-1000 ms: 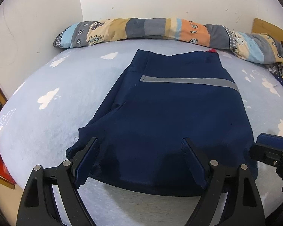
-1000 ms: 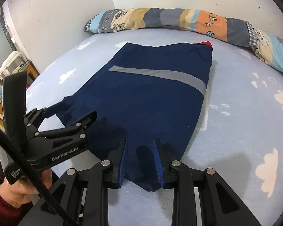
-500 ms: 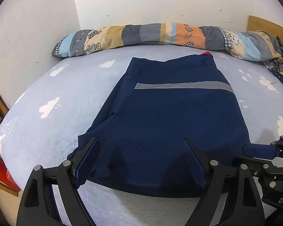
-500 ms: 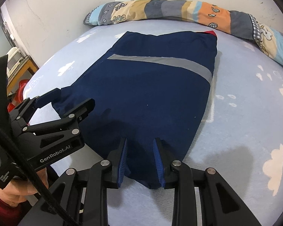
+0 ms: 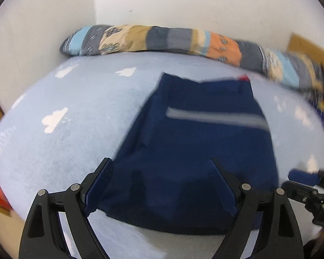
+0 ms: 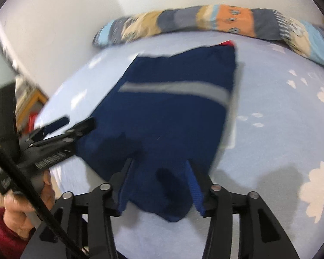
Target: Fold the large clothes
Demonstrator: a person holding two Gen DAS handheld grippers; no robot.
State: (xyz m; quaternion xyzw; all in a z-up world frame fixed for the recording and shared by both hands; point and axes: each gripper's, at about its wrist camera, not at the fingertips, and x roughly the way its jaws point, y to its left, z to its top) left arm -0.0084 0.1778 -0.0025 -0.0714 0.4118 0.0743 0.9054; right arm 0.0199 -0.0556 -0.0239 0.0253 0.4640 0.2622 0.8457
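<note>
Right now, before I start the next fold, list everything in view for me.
Garment: one, navy with a grey stripe and a red tag at its far edge, flat on the bed.
Bed sheet: one, light blue with white clouds, under the garment.
Patchwork bolster: one, multicoloured, along the far wall.
Wooden furniture: one piece, beside the bed.
Left gripper: one, black, open over the near hem.
Right gripper: one, black, open around the near corner.
</note>
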